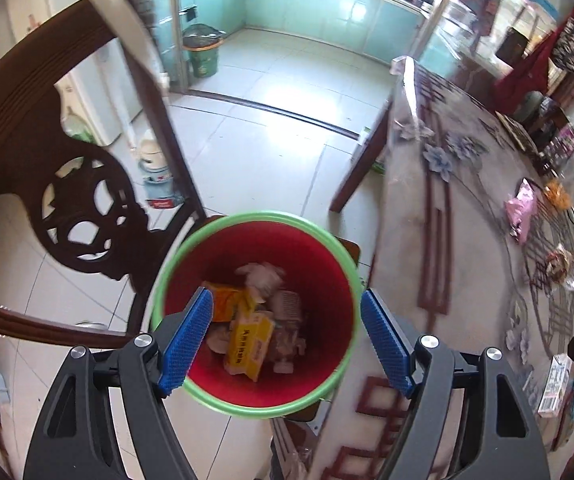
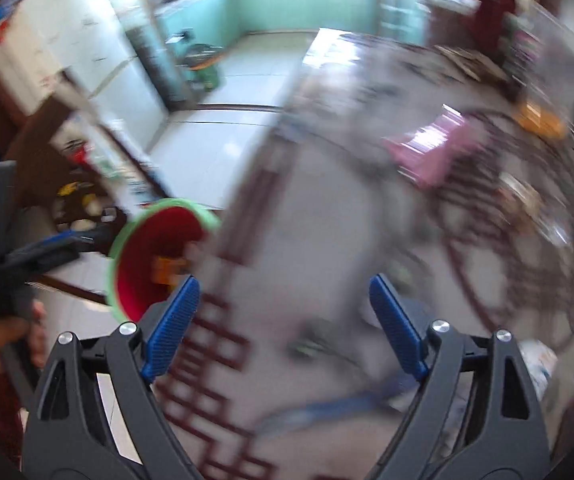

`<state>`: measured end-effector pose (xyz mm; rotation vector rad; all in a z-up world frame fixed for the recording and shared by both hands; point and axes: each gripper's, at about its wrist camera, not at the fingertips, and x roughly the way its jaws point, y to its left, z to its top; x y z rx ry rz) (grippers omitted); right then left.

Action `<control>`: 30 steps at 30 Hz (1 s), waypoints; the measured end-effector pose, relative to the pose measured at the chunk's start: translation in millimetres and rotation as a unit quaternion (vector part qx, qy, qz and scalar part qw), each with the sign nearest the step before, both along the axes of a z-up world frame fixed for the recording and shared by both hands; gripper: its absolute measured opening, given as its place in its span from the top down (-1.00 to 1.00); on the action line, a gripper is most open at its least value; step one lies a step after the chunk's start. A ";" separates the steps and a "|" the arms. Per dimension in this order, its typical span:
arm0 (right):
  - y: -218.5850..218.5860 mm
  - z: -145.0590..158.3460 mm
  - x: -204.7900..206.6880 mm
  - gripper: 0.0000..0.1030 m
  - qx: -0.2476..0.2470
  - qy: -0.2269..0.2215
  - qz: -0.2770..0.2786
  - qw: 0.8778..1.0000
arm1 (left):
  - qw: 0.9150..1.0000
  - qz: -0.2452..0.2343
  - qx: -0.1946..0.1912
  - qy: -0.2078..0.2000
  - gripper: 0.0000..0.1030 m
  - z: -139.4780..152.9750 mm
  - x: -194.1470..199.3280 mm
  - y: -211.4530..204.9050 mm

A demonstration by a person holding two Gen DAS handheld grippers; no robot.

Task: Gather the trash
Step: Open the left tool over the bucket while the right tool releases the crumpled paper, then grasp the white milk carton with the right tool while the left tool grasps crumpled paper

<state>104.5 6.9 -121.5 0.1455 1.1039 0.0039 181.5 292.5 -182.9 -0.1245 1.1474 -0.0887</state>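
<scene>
While the round red plastic bin with the green rim (image 1: 255, 312) sits just below the left hand-held gripper (image 1: 287, 338), beside the desk edge, next step is prob. fetching more litter off the patterned, plastic-covered desk (image 1: 471, 264). Bin already holds yellow cardboard boxes (image 1: 247, 344) & crumpled white paper (image 1: 261, 276).

To do it well: pick one target first, e.g. the crumpled pink plastic wrapper (image 1: 521, 208) or the small white carton (image 1: 554, 384) near the desk's near edge. Come down steep w/ jaws wide, straddle the item, close on its bulk not a loose flap, then carry over the bin centre before letting go. Keep the bin where it is so drops don't miss.

Left hand-held gripper: jaws wide apart, blue pads clear of everything, nothing held; it hangs over the bin mouth.

Right hand-held gripper (image 2: 285, 326): also wide open, empty, over the desk top. Its view is heavily blurred, so what lies under it is hard to tell – maybe a small greenish scrap.
</scene>
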 end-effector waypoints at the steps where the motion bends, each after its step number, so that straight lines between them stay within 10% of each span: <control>1: -27.9 -5.8 -13.1 -0.65 -0.017 0.010 -0.041 0.999 | 1.000 -0.009 -0.001 0.000 -0.42 0.9 0.1 -8.5; 11: -186.5 -70.9 -108.7 -0.71 -0.050 0.115 -0.257 0.958 | 0.995 -0.096 -0.019 -0.004 -0.42 13.5 -9.7 -127.0; 20: -218.6 -111.5 -128.5 -0.70 0.009 0.150 -0.206 0.967 | 0.986 -0.164 -0.022 -0.015 -0.42 31.8 -27.9 -252.2; 30: -243.2 -109.7 -111.3 0.02 0.014 0.123 -0.130 0.984 | 0.980 -0.195 -0.033 -0.018 -0.42 43.8 -26.2 -362.5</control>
